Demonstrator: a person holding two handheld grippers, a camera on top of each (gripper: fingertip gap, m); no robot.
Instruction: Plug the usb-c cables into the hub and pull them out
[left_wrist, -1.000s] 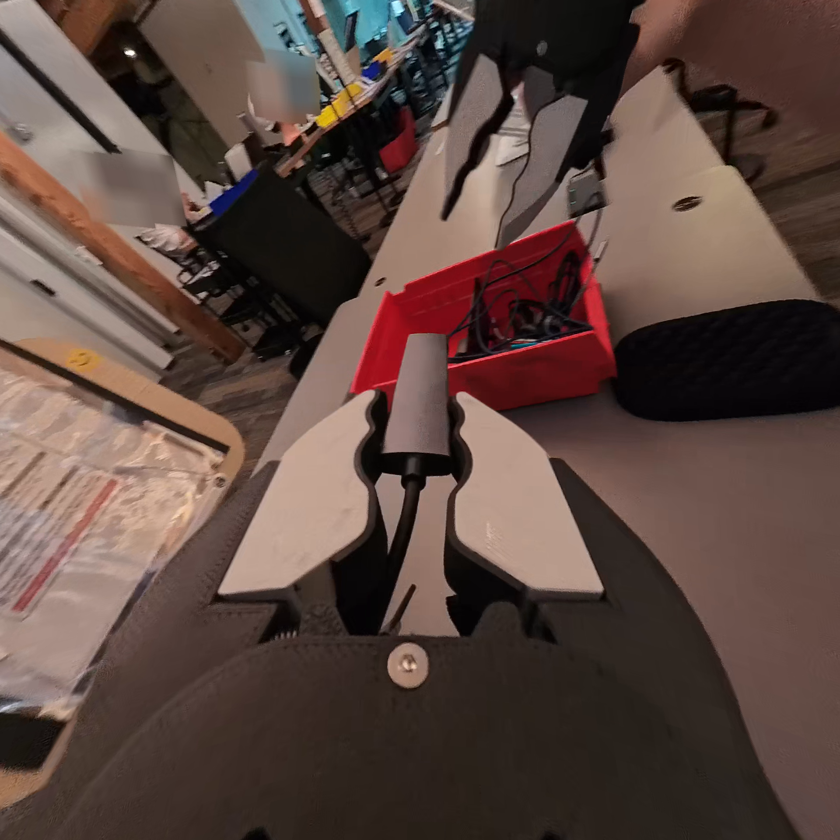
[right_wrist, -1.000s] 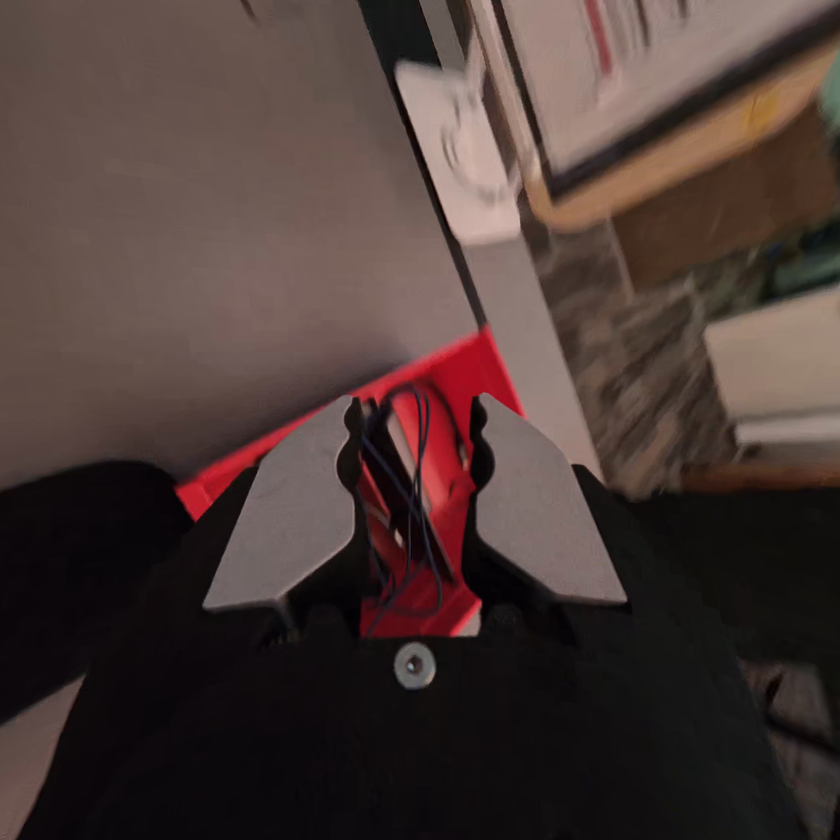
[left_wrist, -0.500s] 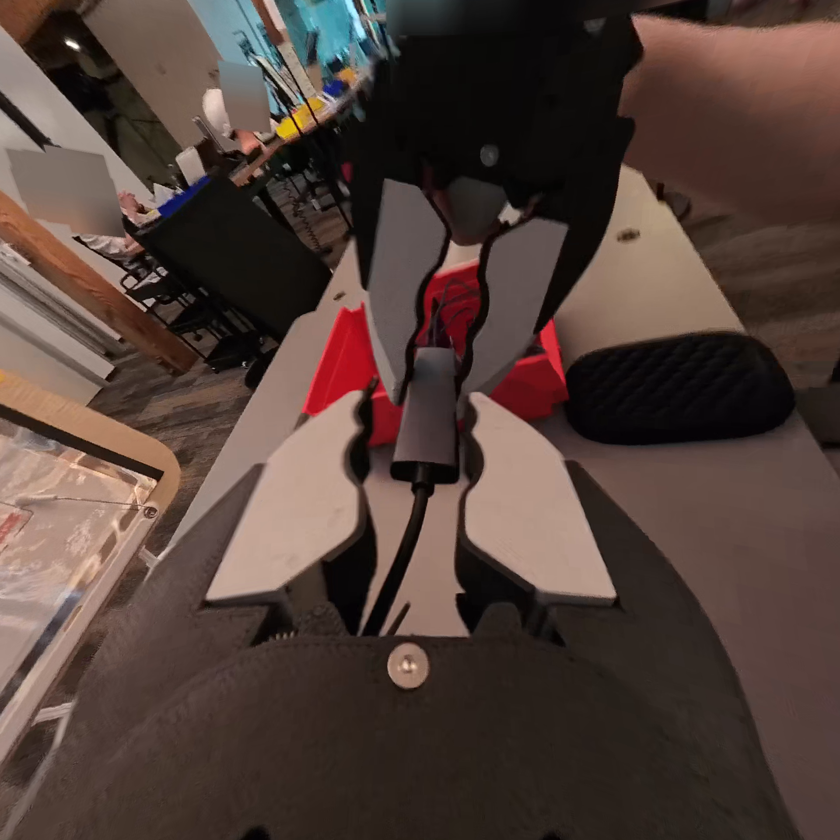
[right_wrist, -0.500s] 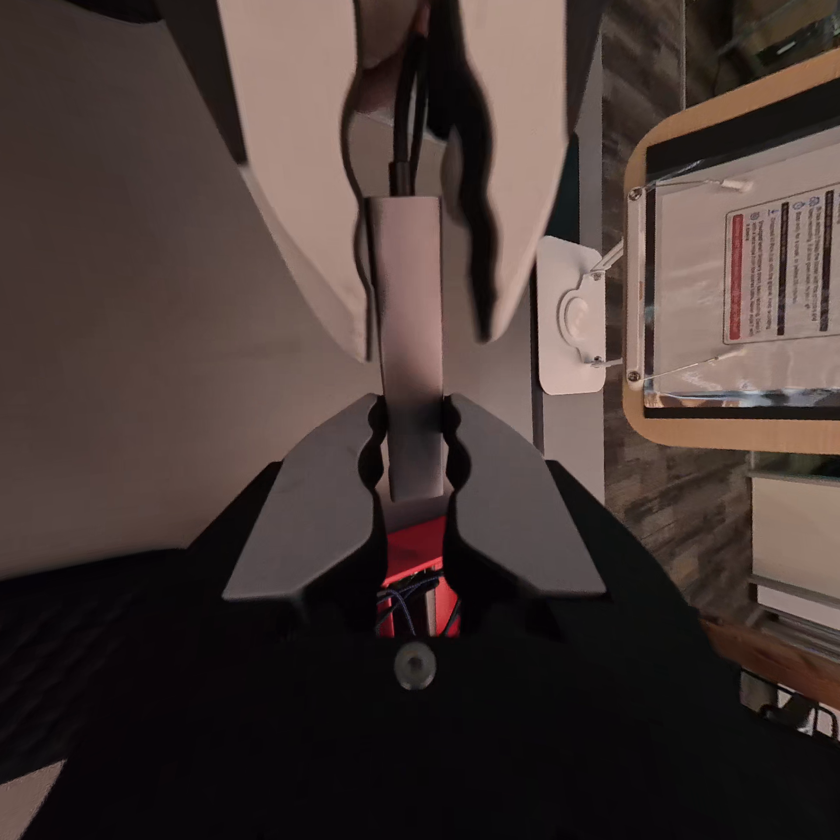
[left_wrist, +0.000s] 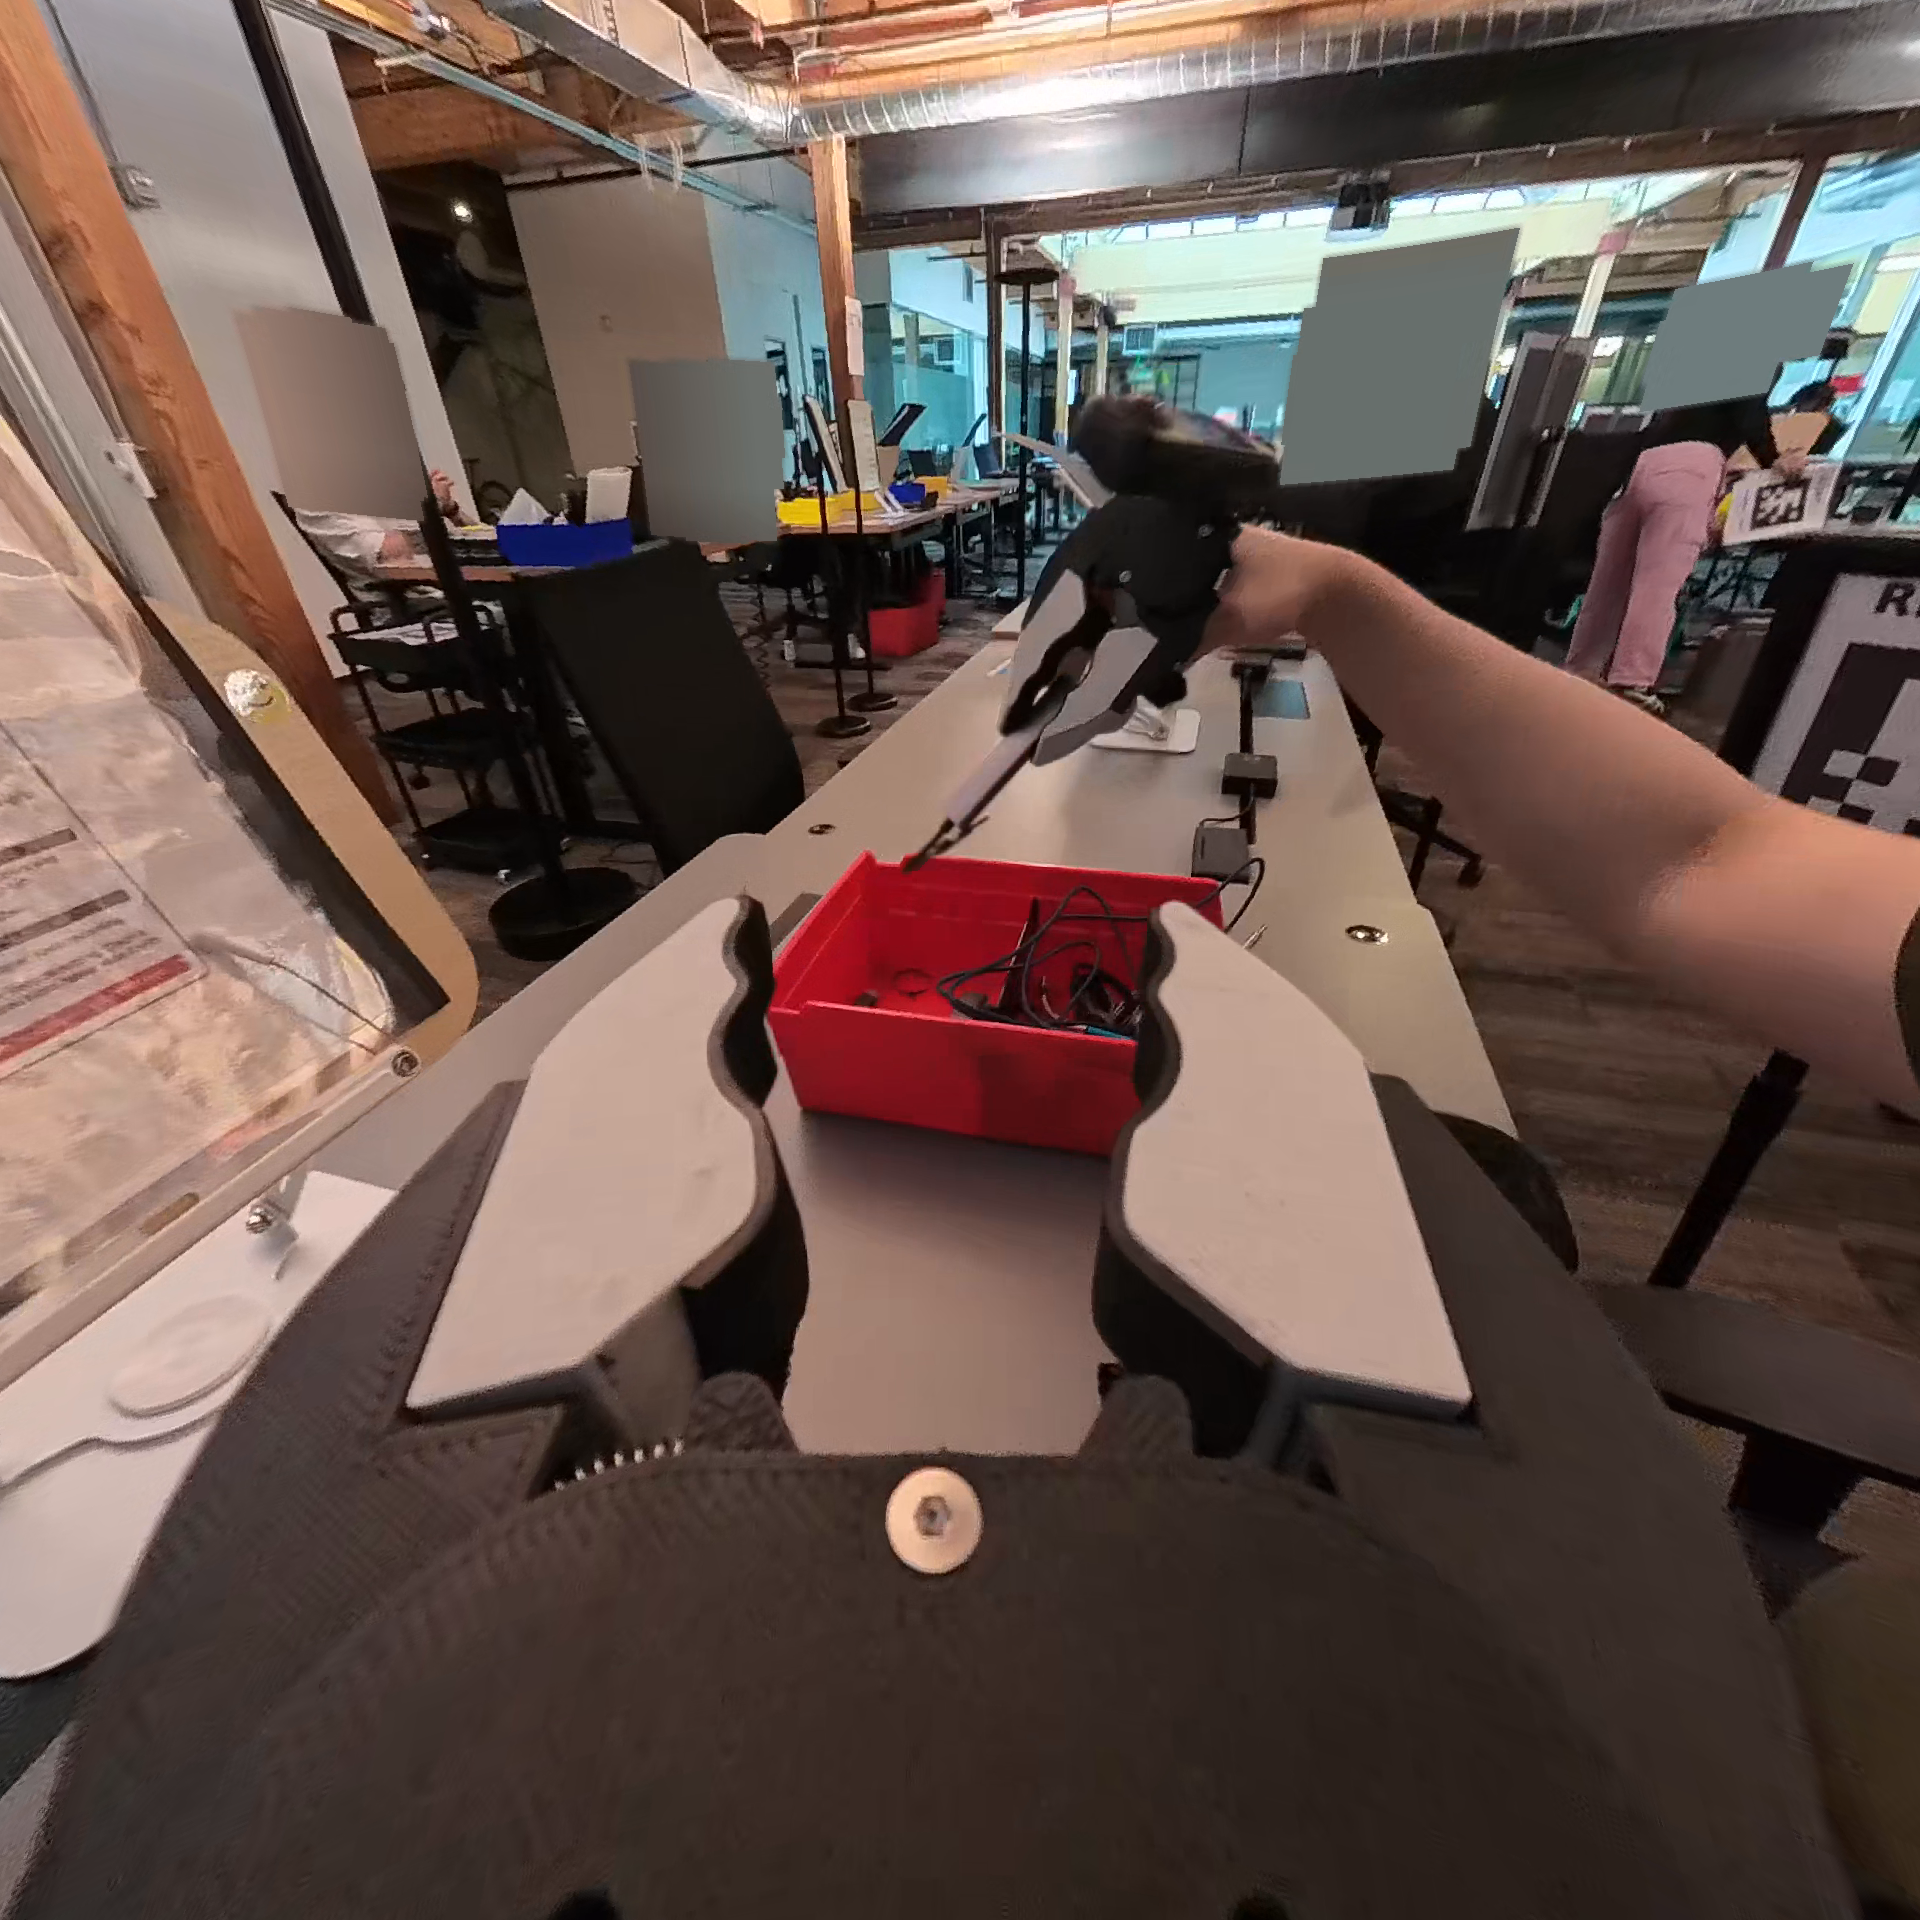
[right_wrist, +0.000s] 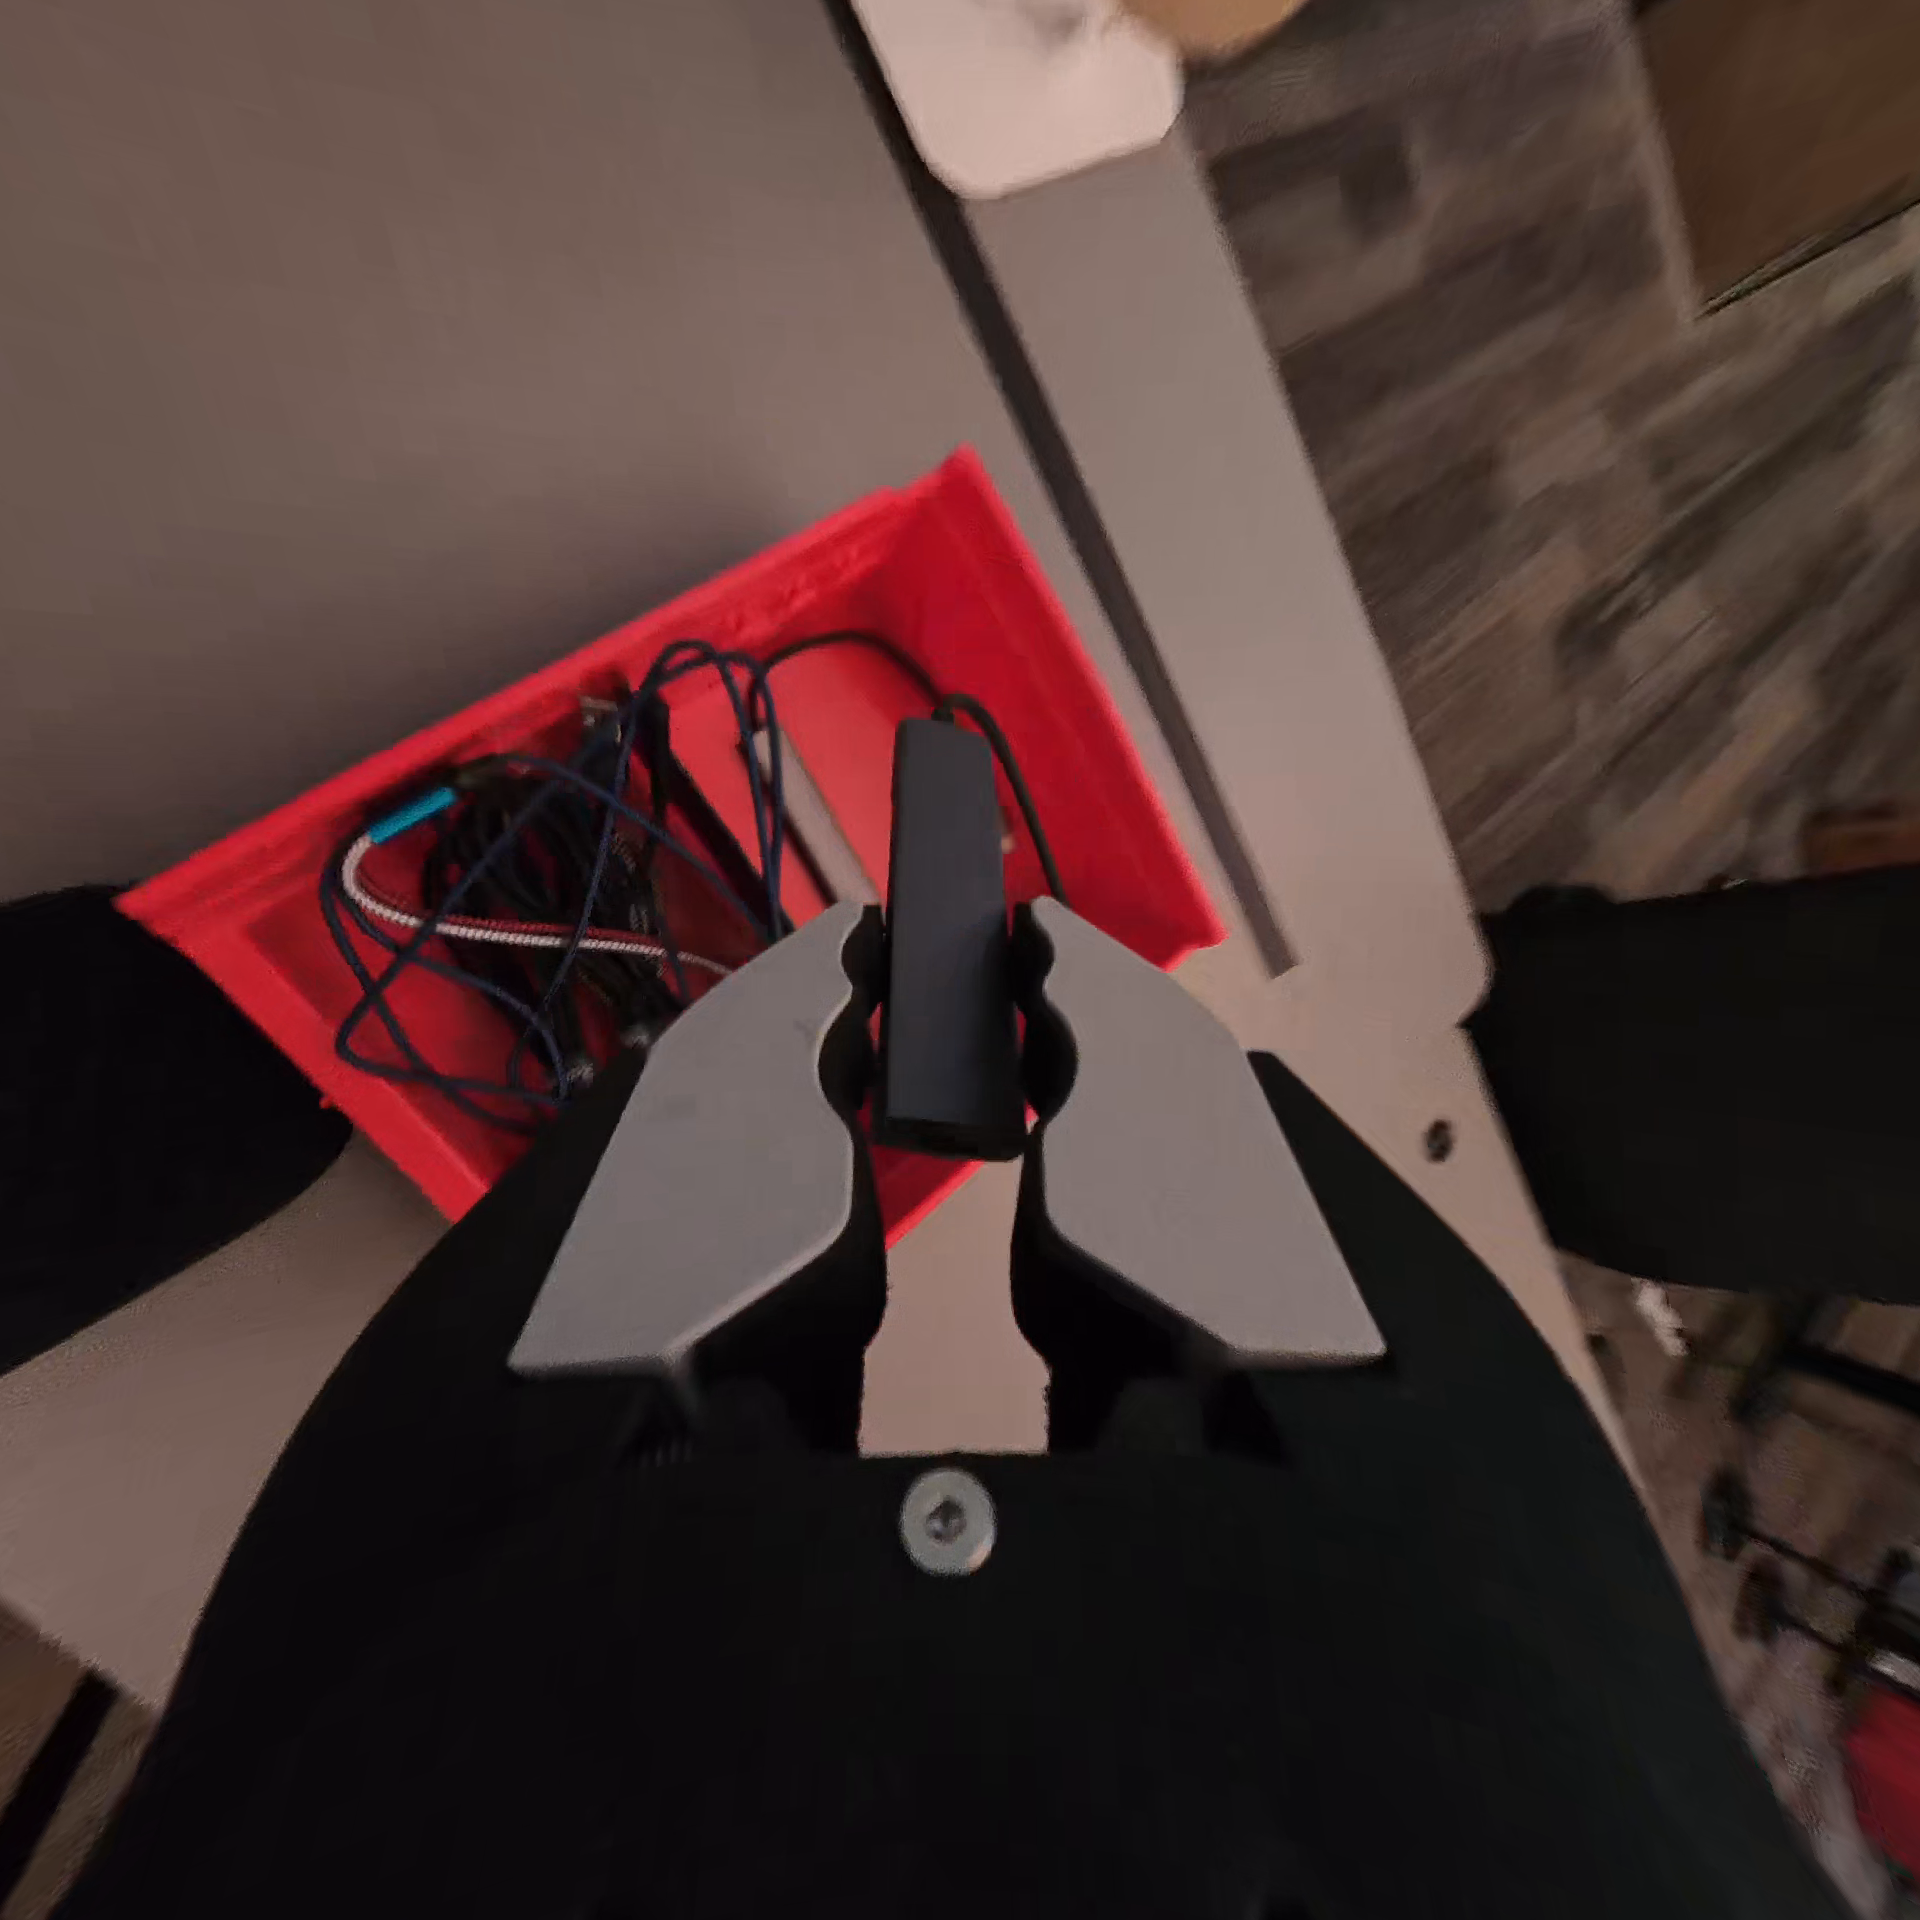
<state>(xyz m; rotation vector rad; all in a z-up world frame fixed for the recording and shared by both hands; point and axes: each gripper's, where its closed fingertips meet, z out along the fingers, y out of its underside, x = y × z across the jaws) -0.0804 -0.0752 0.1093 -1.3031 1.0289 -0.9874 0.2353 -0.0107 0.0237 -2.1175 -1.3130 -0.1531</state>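
Observation:
My left gripper (left_wrist: 956, 935) is open and empty above the grey table (left_wrist: 935, 1299), just short of the red bin (left_wrist: 935, 1070). My right gripper (right_wrist: 951, 914) is shut on the dark slim hub (right_wrist: 940, 935) and holds it above the bin (right_wrist: 935, 561). The hub's own thin cable (right_wrist: 1023, 790) trails from its far end. A tangle of dark and braided usb-c cables (right_wrist: 520, 914) lies in the bin. In the left wrist view the right gripper (left_wrist: 1039, 727) hangs over the bin's far left corner with the hub (left_wrist: 966, 800) pointing down.
A black padded rest (right_wrist: 104, 1091) lies beside the bin. A framed sign on a white base (left_wrist: 156, 1039) stands at the table's left edge. Small black adapters (left_wrist: 1247, 774) lie farther back. The person's forearm (left_wrist: 1558, 790) reaches in from the right. Across from one pair of fingers to the other is roughly 35 centimeters.
My left gripper has let go of the hub and opened. My right gripper closed on the hub and carried it away over the red bin.

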